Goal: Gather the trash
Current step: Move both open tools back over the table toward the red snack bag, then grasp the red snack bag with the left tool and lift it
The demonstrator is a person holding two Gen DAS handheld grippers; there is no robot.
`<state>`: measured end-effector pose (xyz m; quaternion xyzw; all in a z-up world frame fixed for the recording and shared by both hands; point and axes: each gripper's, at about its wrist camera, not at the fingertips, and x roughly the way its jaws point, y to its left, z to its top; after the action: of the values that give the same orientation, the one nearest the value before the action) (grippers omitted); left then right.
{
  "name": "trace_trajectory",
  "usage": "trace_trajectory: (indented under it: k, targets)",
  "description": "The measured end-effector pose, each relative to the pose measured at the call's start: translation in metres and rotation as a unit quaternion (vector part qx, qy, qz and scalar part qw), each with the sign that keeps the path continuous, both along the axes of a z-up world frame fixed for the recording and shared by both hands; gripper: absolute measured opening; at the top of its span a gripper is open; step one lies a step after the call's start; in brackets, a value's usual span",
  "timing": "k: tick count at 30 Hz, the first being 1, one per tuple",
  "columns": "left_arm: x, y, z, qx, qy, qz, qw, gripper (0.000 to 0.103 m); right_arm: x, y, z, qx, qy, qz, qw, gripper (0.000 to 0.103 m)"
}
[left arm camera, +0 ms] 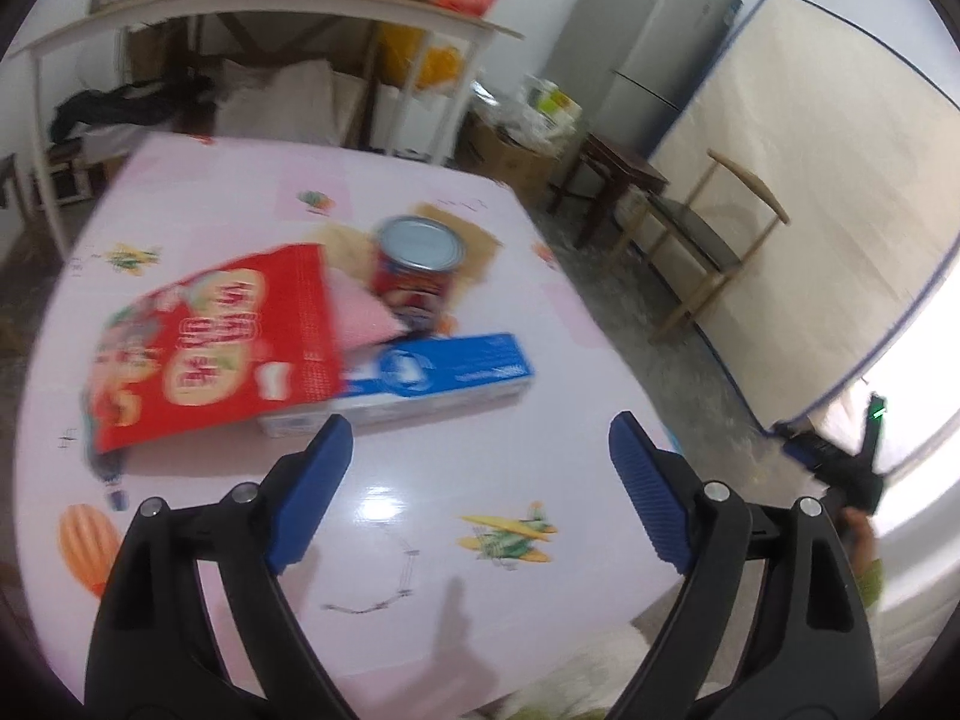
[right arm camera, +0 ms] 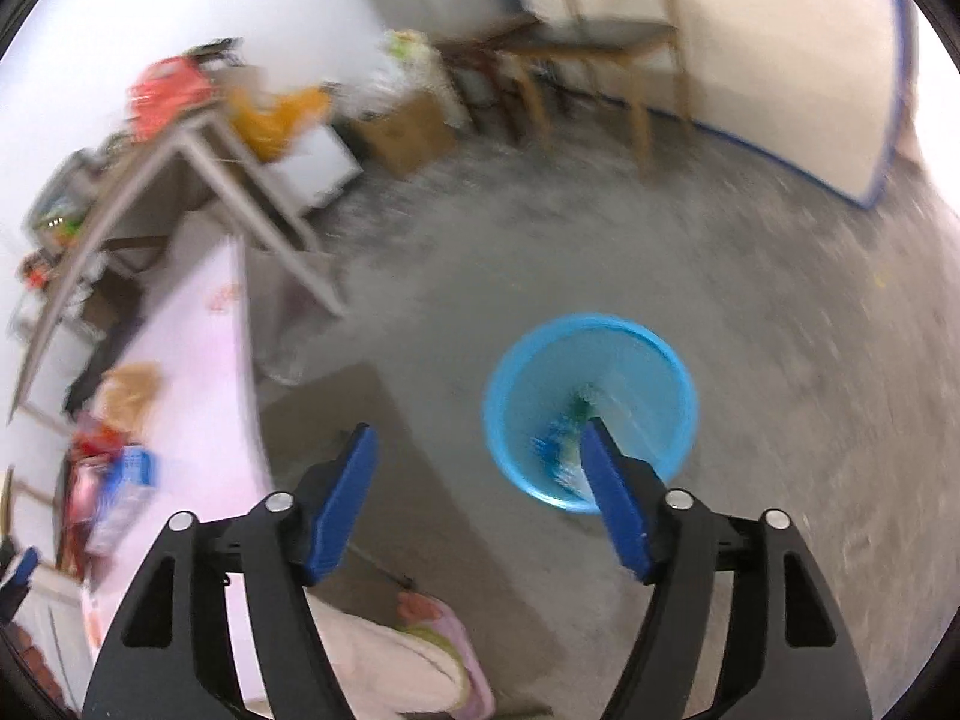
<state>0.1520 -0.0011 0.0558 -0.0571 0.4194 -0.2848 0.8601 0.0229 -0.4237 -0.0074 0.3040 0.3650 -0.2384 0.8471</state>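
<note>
On the pink table (left arm camera: 420,492) lies a red snack bag (left arm camera: 216,348), partly over a blue and white box (left arm camera: 432,378), with a red tin can (left arm camera: 417,276) standing behind them. My left gripper (left arm camera: 480,444) hovers just in front of the box, open, with nothing between its fingers. Off the table's right edge, my right gripper (right arm camera: 477,456) hangs open and empty above the floor. Below it stands a blue bin (right arm camera: 591,408) with something blue and green inside, blurred. The same trash pile (right arm camera: 114,468) shows at the left of the right wrist view.
A white shelf table (left arm camera: 270,6) loaded with bags stands behind the pink table. A wooden chair (left arm camera: 708,240), a dark stool (left arm camera: 612,180), a cardboard box (left arm camera: 516,162), a grey fridge (left arm camera: 654,42) and a leaning mattress (left arm camera: 810,228) line the right side. Grey floor (right arm camera: 750,300) surrounds the bin.
</note>
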Motion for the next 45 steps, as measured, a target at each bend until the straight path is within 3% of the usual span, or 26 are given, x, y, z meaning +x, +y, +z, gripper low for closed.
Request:
trace_trajectory:
  k: [5,9,12,18,23,26,29,33,35,39,41,43,45]
  targets:
    - [0.001,0.038,0.000,0.007,-0.014,0.043,0.9989,0.086,0.068,0.059,0.038,0.005,-0.029,0.115,0.993,0.078]
    - [0.004,0.063,-0.003,0.027,-0.024,0.076,0.9964,0.087,0.128,0.113,0.055,0.007,-0.034,0.214,0.976,0.080]
    - [0.010,0.083,-0.007,0.030,-0.024,0.093,0.9949,0.087,0.158,0.142,0.061,0.018,-0.038,0.254,0.966,0.080]
    - [0.024,0.118,-0.024,-0.008,0.001,0.132,0.9912,0.087,0.196,0.214,0.054,0.090,-0.054,0.350,0.931,0.080]
    - [0.042,0.149,-0.058,-0.072,0.074,0.162,0.9814,0.086,0.219,0.273,0.037,0.152,-0.036,0.398,0.904,0.080]
    - [0.048,0.162,-0.071,-0.105,0.094,0.170,0.9754,0.086,0.224,0.292,0.033,0.156,-0.030,0.409,0.899,0.080]
    - [0.056,0.174,-0.077,-0.126,0.099,0.174,0.9716,0.082,0.229,0.297,0.034,0.161,-0.033,0.402,0.901,0.080]
    - [0.078,0.190,-0.076,-0.122,0.093,0.195,0.9686,0.075,0.226,0.305,0.025,0.189,-0.027,0.394,0.899,0.074]
    - [0.102,0.193,-0.070,-0.109,0.085,0.199,0.9701,0.070,0.228,0.315,0.016,0.216,-0.024,0.398,0.891,0.072]
    - [0.169,0.185,-0.065,-0.039,0.091,0.182,0.9782,0.061,0.229,0.333,-0.010,0.281,-0.019,0.378,0.882,0.067]
    - [0.214,0.174,-0.076,0.003,0.103,0.165,0.9809,0.058,0.233,0.346,-0.023,0.298,-0.017,0.369,0.880,0.067]
    - [0.243,0.163,-0.093,0.034,0.128,0.149,0.9800,0.046,0.237,0.351,-0.035,0.320,-0.015,0.354,0.879,0.065]
    - [0.261,0.154,-0.113,0.040,0.163,0.121,0.9783,0.040,0.240,0.352,-0.047,0.342,-0.013,0.331,0.879,0.061]
